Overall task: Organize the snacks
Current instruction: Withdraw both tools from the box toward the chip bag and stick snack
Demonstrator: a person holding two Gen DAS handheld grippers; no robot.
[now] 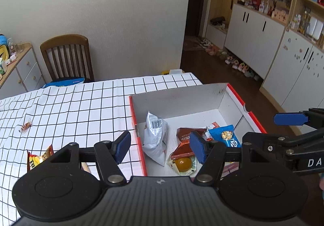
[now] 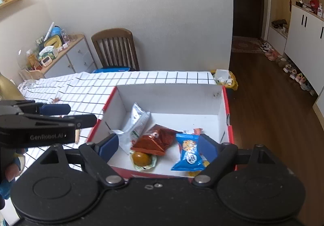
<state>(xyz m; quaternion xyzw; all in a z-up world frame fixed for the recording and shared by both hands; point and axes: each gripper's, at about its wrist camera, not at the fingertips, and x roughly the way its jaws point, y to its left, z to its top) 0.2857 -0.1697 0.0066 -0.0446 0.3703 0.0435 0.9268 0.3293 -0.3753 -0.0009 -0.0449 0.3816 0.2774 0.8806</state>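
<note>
Your red-edged box [image 2: 221, 102] sits at the table's [image 1: 70, 100] corner, collecting snacks: silver bag [image 2: 137, 122], brown packet [image 2: 156, 142], blue cookie pack [image 2: 189, 152]. Both grippers hover with jaws apart and empty, left gripper [image 1: 161, 148] and right gripper [image 2: 158, 146]. Loose wrappers [image 1: 39, 157] lie outside.

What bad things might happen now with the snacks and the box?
1. The box sits at the table's corner, right by the floor; a bump may push it off.
2. The red and yellow snack and a tiny candy are outside the box on the wrinkled tablecloth; the candy is easy to miss.
3. The two open grippers, left and right, are close together and might knock each other.
</note>
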